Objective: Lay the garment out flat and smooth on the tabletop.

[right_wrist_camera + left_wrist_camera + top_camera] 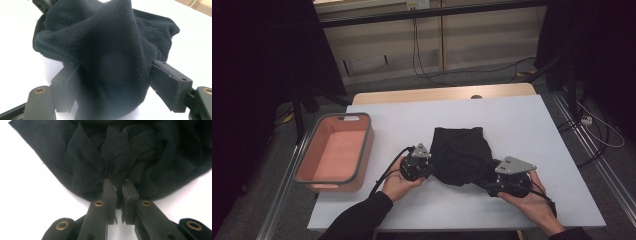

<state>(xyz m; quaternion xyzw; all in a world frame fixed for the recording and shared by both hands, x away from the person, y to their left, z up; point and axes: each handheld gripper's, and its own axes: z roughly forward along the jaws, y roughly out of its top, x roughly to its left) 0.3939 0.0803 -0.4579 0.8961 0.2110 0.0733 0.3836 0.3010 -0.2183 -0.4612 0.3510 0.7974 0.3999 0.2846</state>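
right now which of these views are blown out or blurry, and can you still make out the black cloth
High view: dim, room edges nearly black, the black cloth a flat dark patch on the white table. Left gripper view: table blown out to pure white, yet cloth folds by the left gripper stay crisp. Right gripper view: soft focus up close, the right gripper blurred at its near jaw, fleece texture hazy.

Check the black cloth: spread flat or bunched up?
Bunched. The black cloth lies in rumpled folds on the white table; the left gripper pinches gathered pleats at its edge.
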